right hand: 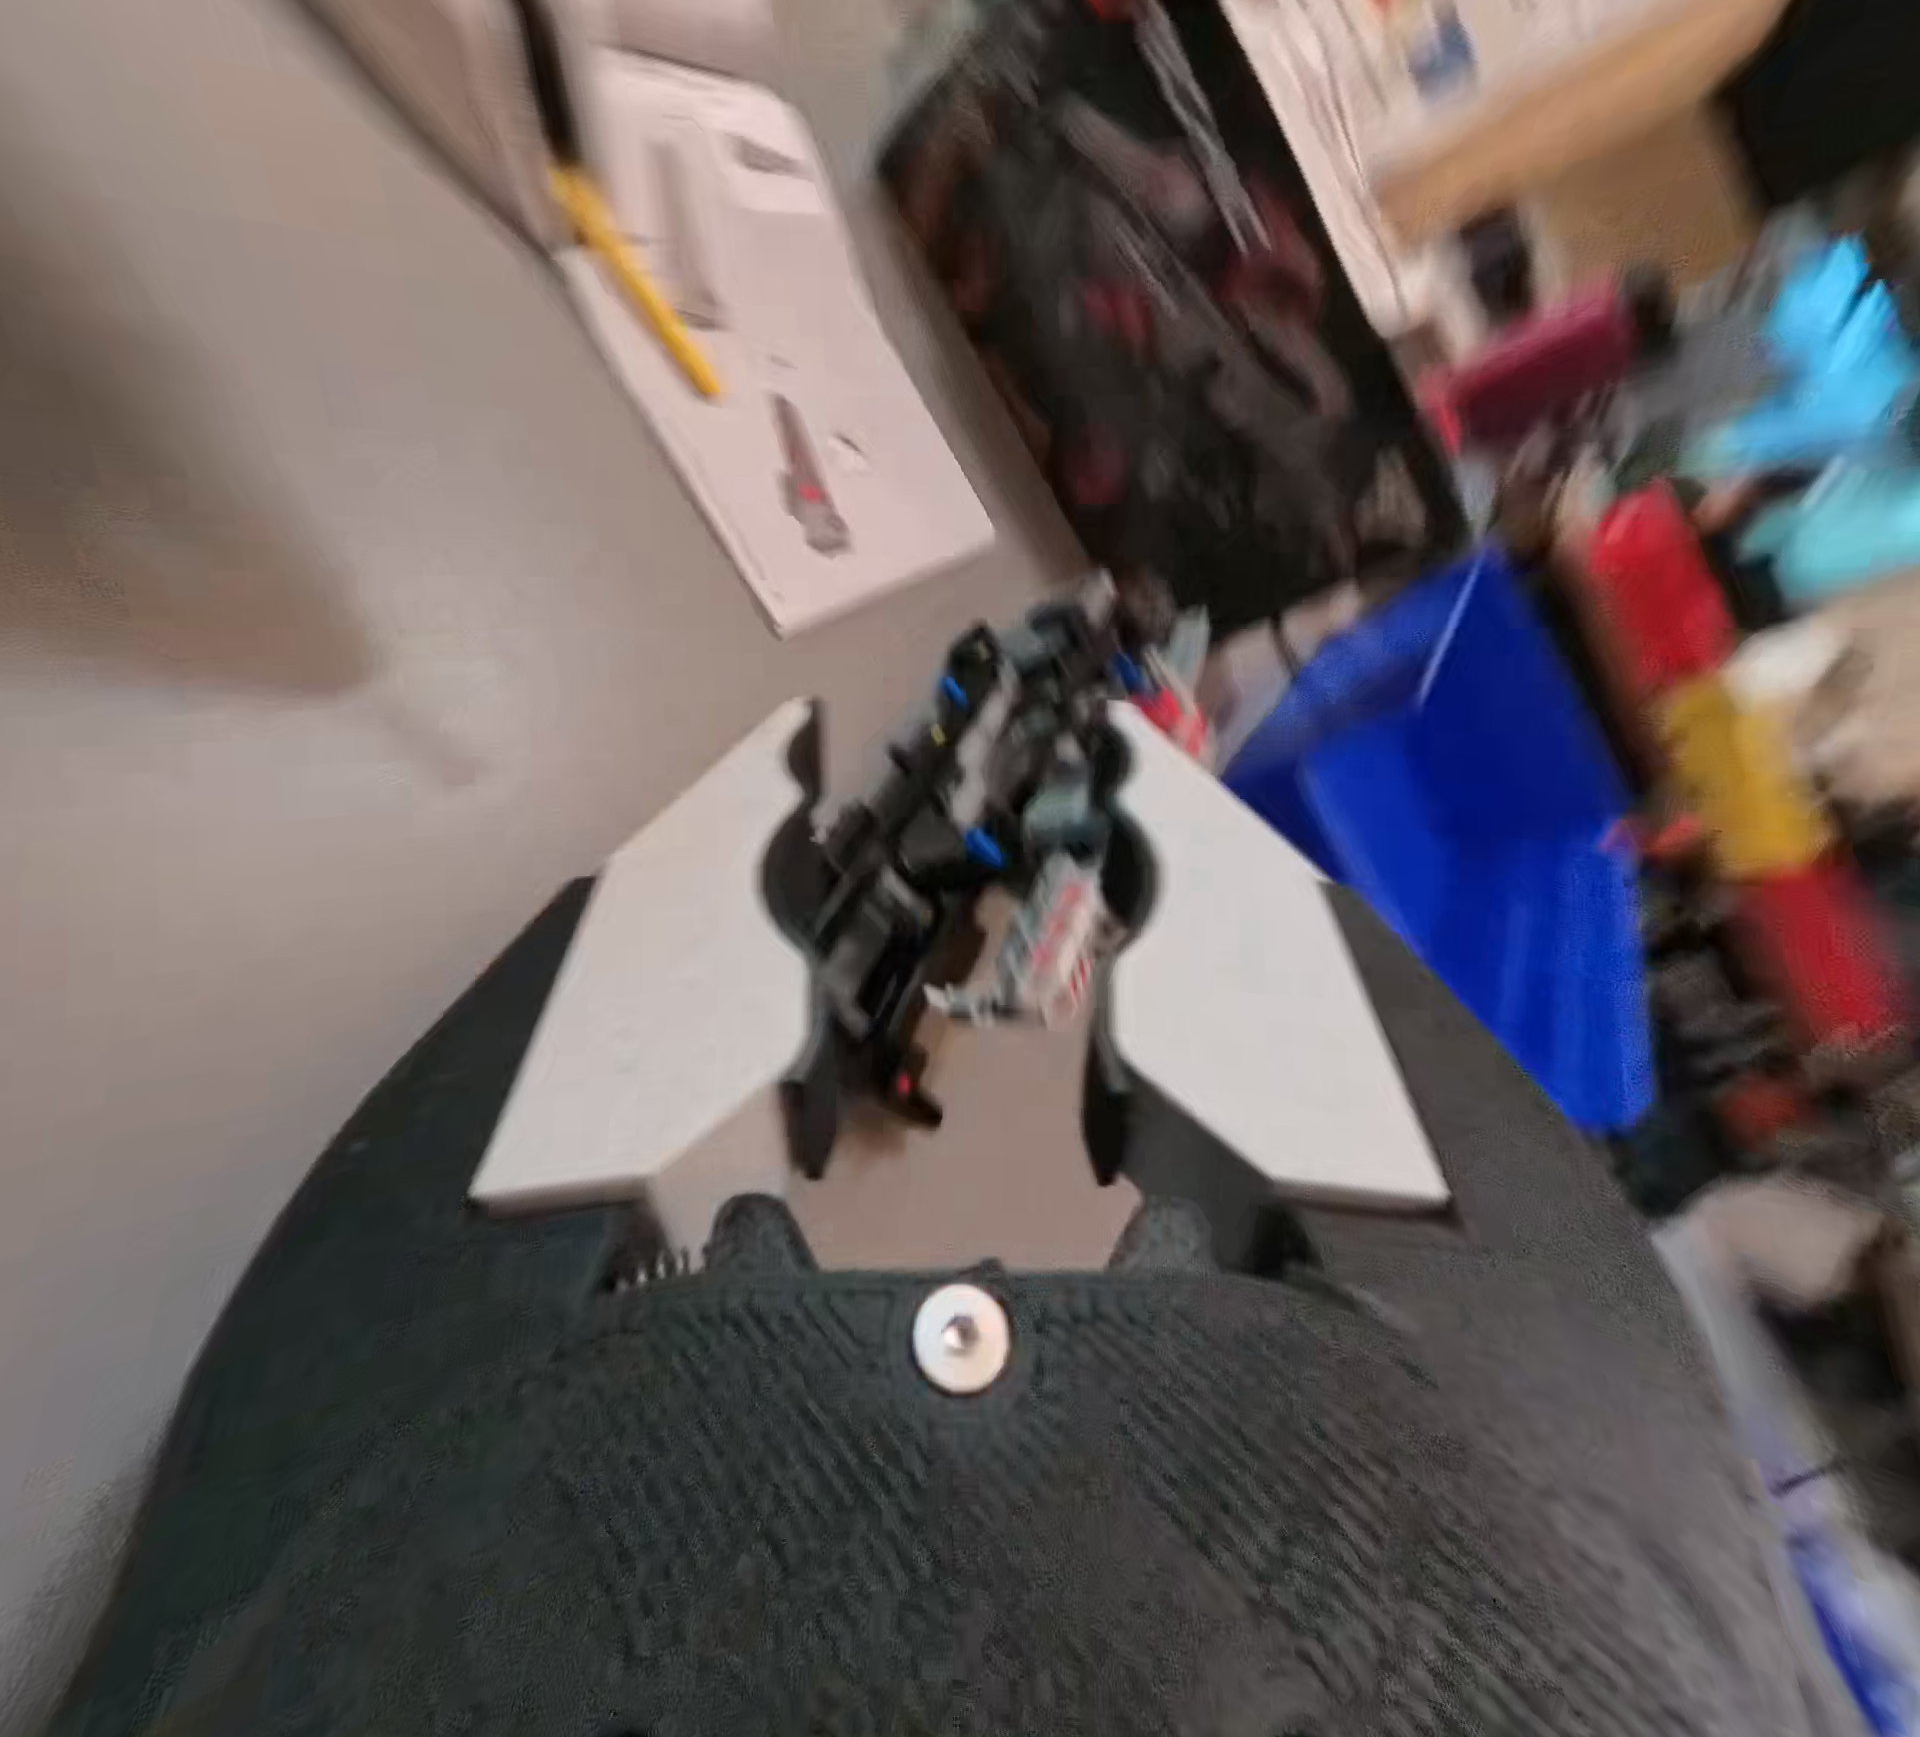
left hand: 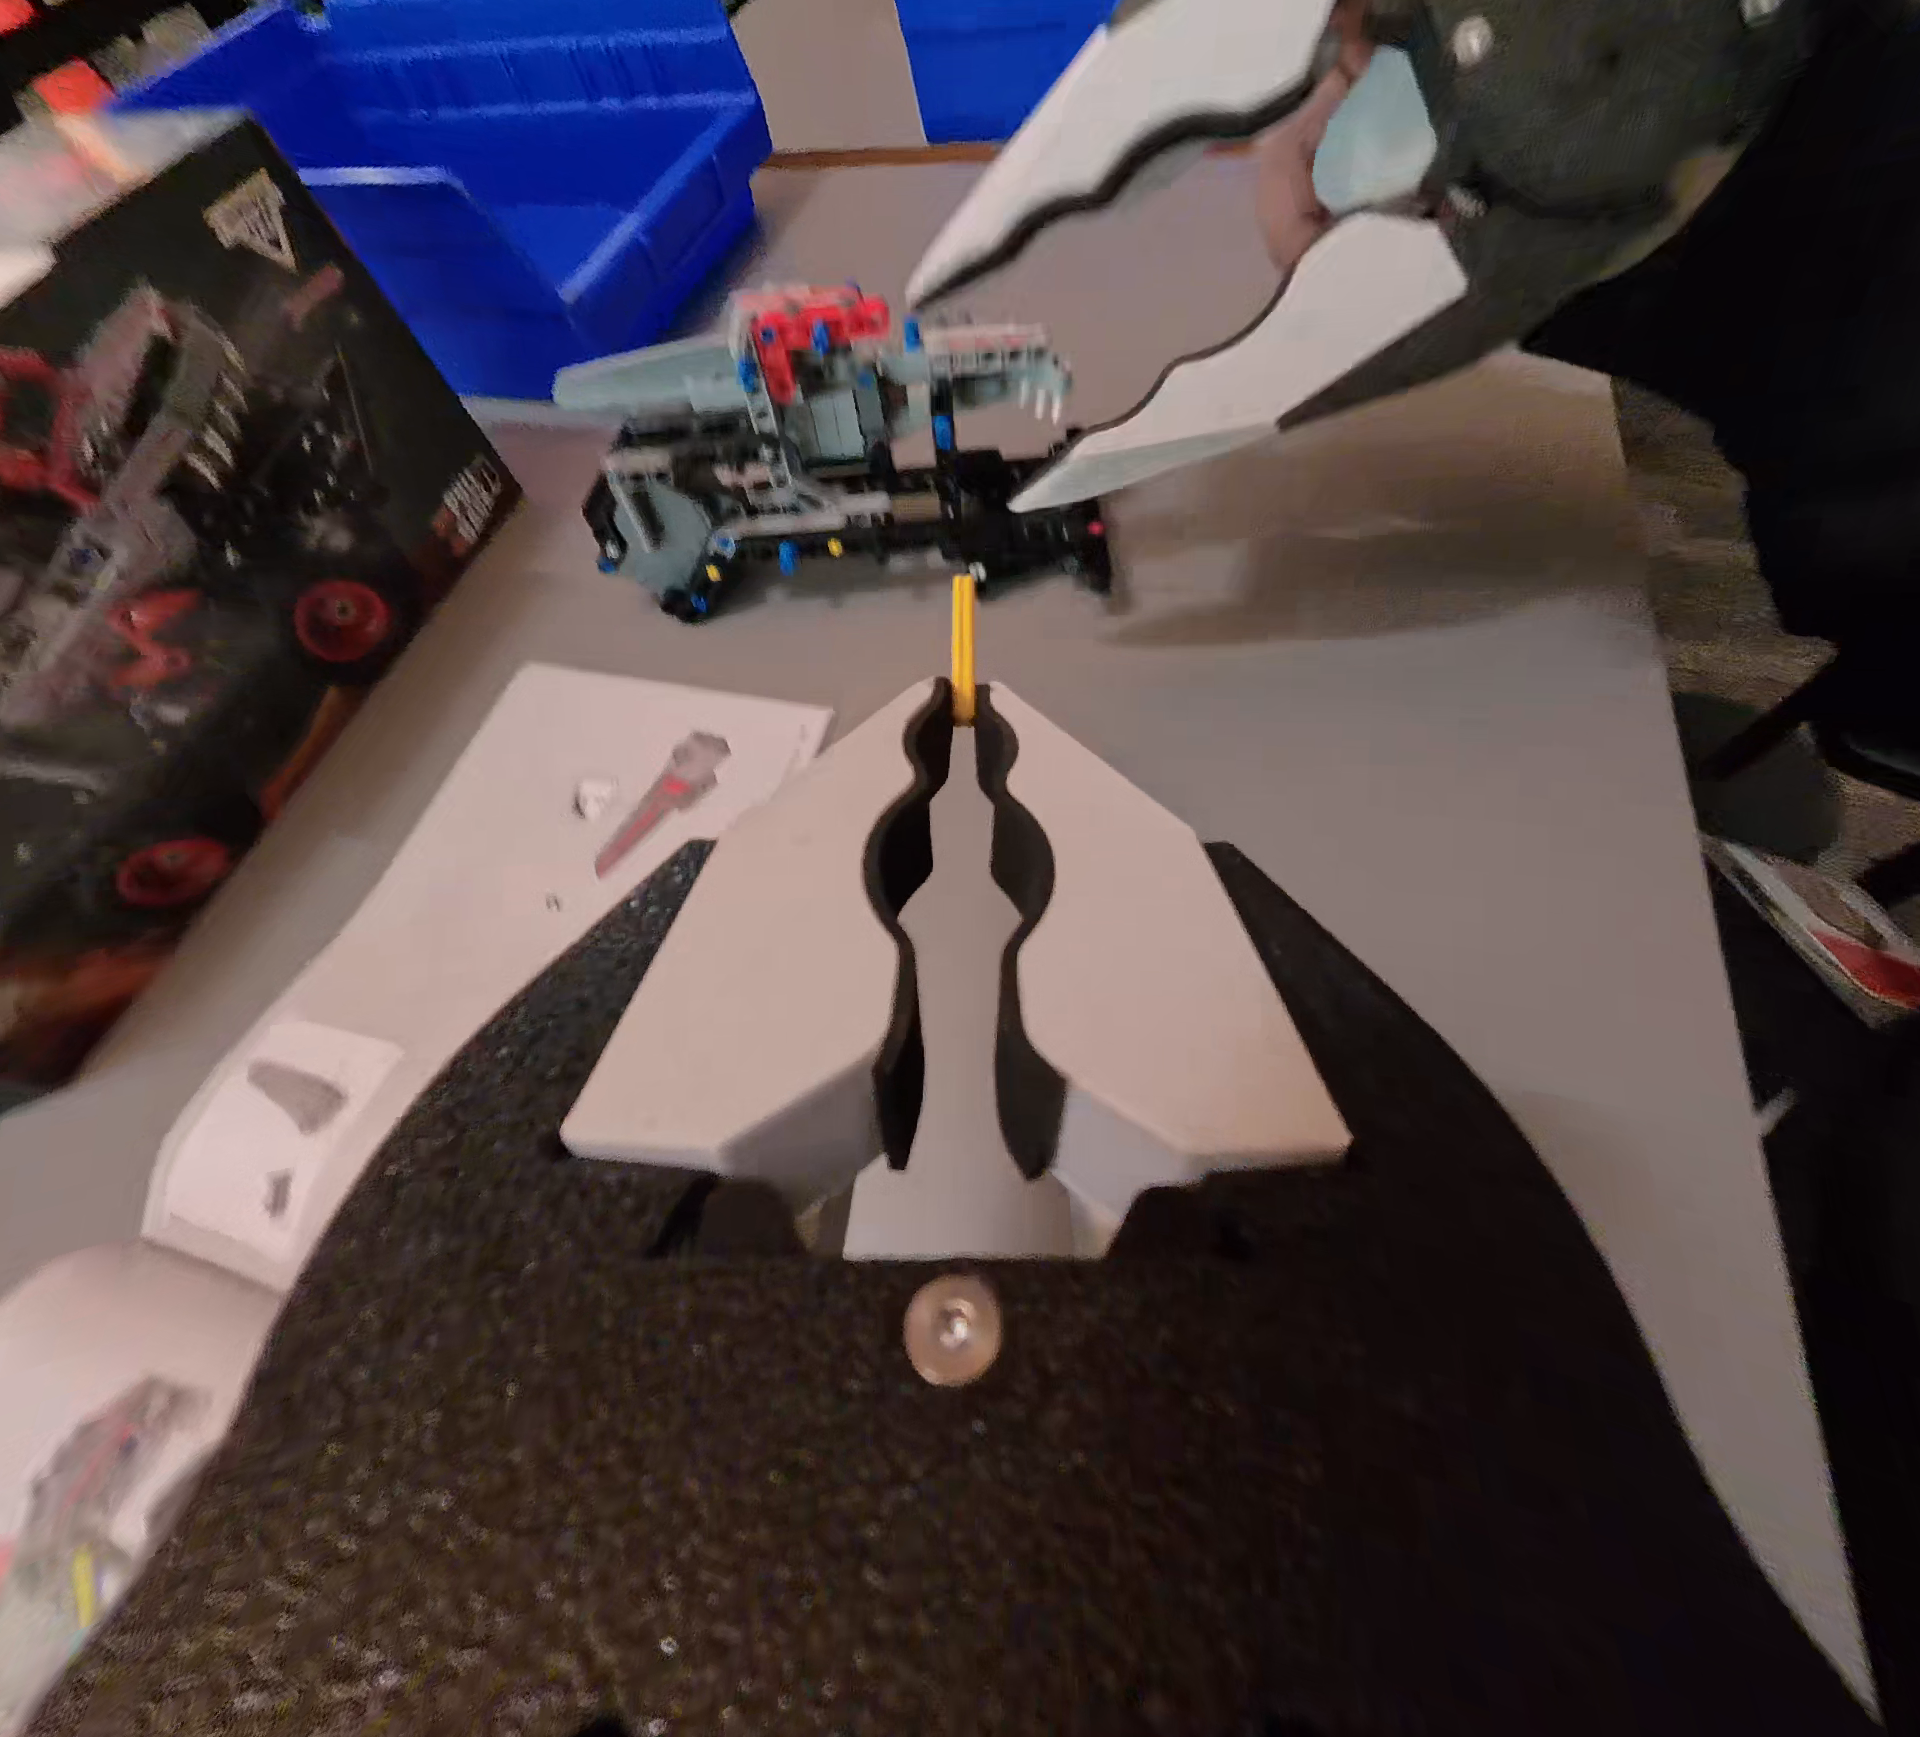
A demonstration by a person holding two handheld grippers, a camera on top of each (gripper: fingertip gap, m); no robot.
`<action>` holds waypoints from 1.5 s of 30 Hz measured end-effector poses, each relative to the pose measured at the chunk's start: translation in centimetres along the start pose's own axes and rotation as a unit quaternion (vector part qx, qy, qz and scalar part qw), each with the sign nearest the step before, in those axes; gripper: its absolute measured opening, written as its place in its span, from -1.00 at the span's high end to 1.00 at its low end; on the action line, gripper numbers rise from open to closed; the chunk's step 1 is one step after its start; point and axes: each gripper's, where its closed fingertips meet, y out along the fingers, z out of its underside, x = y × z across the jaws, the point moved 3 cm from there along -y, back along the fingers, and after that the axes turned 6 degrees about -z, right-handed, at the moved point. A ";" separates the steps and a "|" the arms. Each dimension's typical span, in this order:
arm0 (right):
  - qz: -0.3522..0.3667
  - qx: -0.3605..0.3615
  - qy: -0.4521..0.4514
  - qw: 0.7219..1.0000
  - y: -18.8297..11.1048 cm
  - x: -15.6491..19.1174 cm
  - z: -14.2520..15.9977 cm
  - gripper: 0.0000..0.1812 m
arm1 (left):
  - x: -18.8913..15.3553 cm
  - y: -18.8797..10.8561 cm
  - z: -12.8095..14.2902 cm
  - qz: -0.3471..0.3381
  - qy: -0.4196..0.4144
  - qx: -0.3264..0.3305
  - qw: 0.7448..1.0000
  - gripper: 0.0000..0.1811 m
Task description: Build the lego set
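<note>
The left tool [left hand: 964,700] is clenched on one thin yellow axle [left hand: 963,638], pinched at its near end so the rod's long axis runs straight ahead, away from the tool and toward the model. The half-built lego vehicle [left hand: 831,461] lies on the grey worktop [left hand: 1299,752] just beyond the axle's far tip, its long axis running left to right, across the axle's line; the tip looks very close to the vehicle's black near side, though whether it touches I cannot tell. The right tool [left hand: 987,399] comes in from the far right with its jaws spread around the vehicle's right end, not visibly gripping it. Counted: one vehicle, one axle, two tools, one open instruction booklet [left hand: 582,814] at near left, one set box [left hand: 187,544] at left, three blue bins [left hand: 540,160] beyond.
</note>
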 end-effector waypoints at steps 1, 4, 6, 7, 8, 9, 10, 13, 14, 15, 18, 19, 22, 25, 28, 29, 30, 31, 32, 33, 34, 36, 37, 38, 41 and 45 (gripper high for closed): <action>-0.003 -0.004 0.088 0.996 -0.6 -1.4 1.2 0.24 | 0.2 0.8 -0.6 -0.003 0.008 -0.007 1.000 0.98; -0.055 -0.046 0.283 0.956 -0.8 -3.2 3.5 0.17 | 0.4 4.0 -1.9 0.000 0.025 -0.012 1.000 0.98; -0.075 -0.055 0.334 0.938 -0.3 -3.3 4.6 0.21 | 0.3 6.3 -2.3 0.004 0.032 -0.005 0.999 0.98; -0.077 -0.041 0.344 0.935 0.0 -3.2 5.4 0.19 | 0.2 7.3 -2.4 0.005 0.040 -0.002 0.999 0.98; -0.081 -0.027 0.345 0.935 0.1 -2.9 5.9 0.16 | 0.1 8.2 -2.4 0.006 0.046 0.004 0.999 0.98; -0.081 -0.019 0.343 0.936 0.3 -2.8 6.3 0.21 | 0.0 8.9 -2.3 0.007 0.048 0.009 0.999 0.98; -0.078 -0.018 0.342 0.936 0.3 -2.9 6.6 0.28 | -0.1 9.5 -2.3 0.008 0.045 0.010 0.999 0.98; -0.082 -0.050 0.349 0.932 0.8 -3.2 6.3 0.44 | -0.3 10.2 -2.1 0.009 0.048 0.018 0.999 0.99; -0.091 -0.055 0.346 0.932 0.9 -3.0 6.2 0.46 | -0.2 10.2 -2.2 0.003 0.055 0.018 0.998 0.99; -0.100 -0.053 0.343 0.932 1.1 -2.7 6.3 0.48 | -0.1 10.3 -2.2 0.001 0.059 0.021 0.998 0.99; -0.105 -0.056 0.339 0.933 1.5 -2.5 6.3 0.53 | -0.1 10.7 -2.3 0.004 0.061 0.029 0.998 0.99; -0.105 -0.059 0.340 0.933 1.6 -2.5 6.3 0.56 | 0.0 10.8 -2.2 0.001 0.064 0.032 0.997 0.99; -0.107 -0.061 0.343 0.931 1.8 -2.5 6.4 0.61 | -0.1 11.1 -2.1 0.006 0.061 0.037 0.997 0.98; -0.105 -0.057 0.346 0.931 1.9 -2.5 6.8 0.64 | -0.1 11.5 -1.8 0.010 0.069 0.051 0.996 0.98; -0.107 -0.060 0.347 0.930 1.9 -2.5 6.8 0.64 | -0.2 11.4 -2.1 0.006 0.074 0.046 0.996 0.98; -0.105 -0.058 0.346 0.931 2.0 -2.5 6.8 0.64 | -0.2 11.5 -2.2 0.005 0.073 0.045 0.996 0.98; -0.106 -0.059 0.345 0.931 2.0 -2.5 6.8 0.65 | -0.3 11.6 -2.2 0.005 0.073 0.046 0.996 0.98; -0.105 -0.059 0.344 0.931 2.0 -2.5 6.8 0.65 | -0.3 11.7 -2.2 0.004 0.073 0.046 0.996 0.98; -0.104 -0.061 0.345 0.931 2.0 -2.6 6.9 0.65 | -0.3 11.8 -2.2 0.003 0.075 0.043 0.996 0.98; -0.105 -0.063 0.347 0.930 2.0 -2.6 6.9 0.65 | -0.3 11.8 -2.2 0.003 0.074 0.042 0.996 0.98; -0.106 -0.065 0.348 0.929 2.0 -2.6 6.9 0.65 | -0.3 11.8 -2.2 0.003 0.071 0.040 0.997 0.98; -0.102 -0.066 0.344 0.931 2.1 -2.6 6.9 0.65 | -0.2 11.9 -2.1 -0.001 0.073 0.033 0.997 0.98; -0.098 -0.065 0.343 0.932 2.2 -2.6 6.9 0.65 | -0.2 12.0 -2.1 -0.008 0.081 0.029 0.996 0.98; -0.095 -0.062 0.345 0.932 2.3 -2.7 6.9 0.66 | -0.2 12.1 -2.0 -0.019 0.095 0.026 0.995 0.99; -0.089 -0.058 0.347 0.932 2.5 -2.7 6.8 0.66 | 0.0 12.3 -2.0 -0.069 0.182 0.022 0.981 0.99; -0.105 -0.064 0.345 0.930 2.6 -2.3 6.4 0.65 | -0.3 12.6 -2.1 -0.070 0.179 0.026 0.981 0.98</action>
